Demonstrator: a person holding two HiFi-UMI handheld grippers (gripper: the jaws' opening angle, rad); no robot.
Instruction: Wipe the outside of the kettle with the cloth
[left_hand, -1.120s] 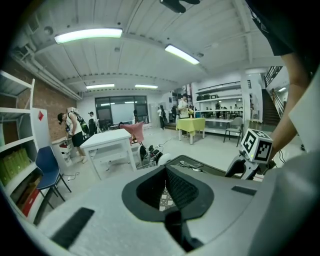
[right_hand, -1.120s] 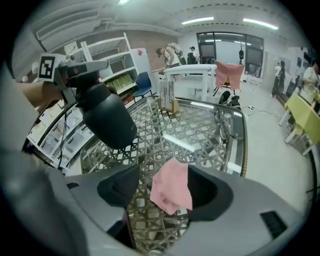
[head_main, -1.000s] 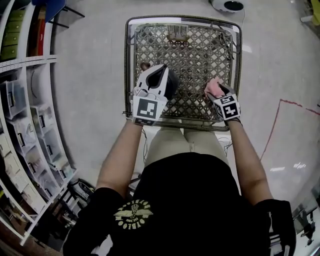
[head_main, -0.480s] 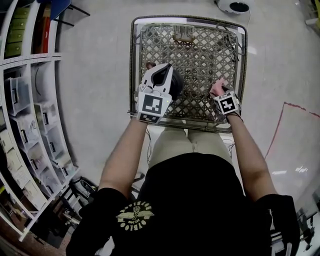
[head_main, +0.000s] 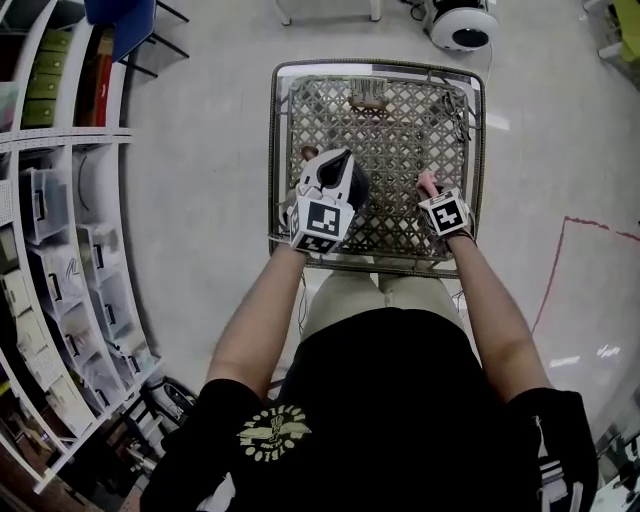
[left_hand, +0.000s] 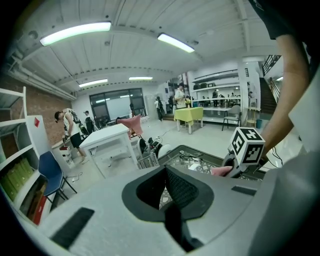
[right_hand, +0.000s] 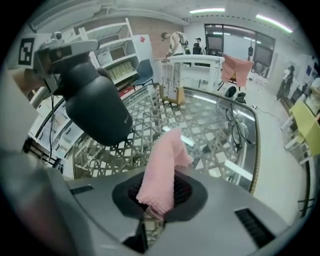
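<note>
Lattice-topped table (head_main: 400, 110) on a pale floor (head_main: 200, 150), with shelving (head_main: 60, 250) on your left.

Kettle (right_hand: 97, 107): black and rounded, over the table's left side. It appears raised off the lattice, hanging from your left gripper (left_hand: 167, 192), whose jaws are clenched on the kettle's top.

Cloth (right_hand: 162, 167): pink and waffle-textured, standing up as a loose peak from your right gripper (head_main: 432, 192). Its jaws have just been closing and now pinch the cloth's lower end. Cloth and kettle are apart, with open lattice between them.

Step in hand, as judged: bring the cloth to the kettle's wall. No wiping contact shows yet.

- Lead with the free peak of the cloth rather than the jaw tips, so that fabric, not plastic, meets the black surface.
- Only a small fold looks pinched, so press lightly and drag along the curve. A hard push may pull the cloth out.
- Keep the left grip firm, because the hanging body may swing away under sideways pressure.
- Work in overlapping strokes from top to base.
- Turn the kettle to present the side facing away from the cloth.
</note>
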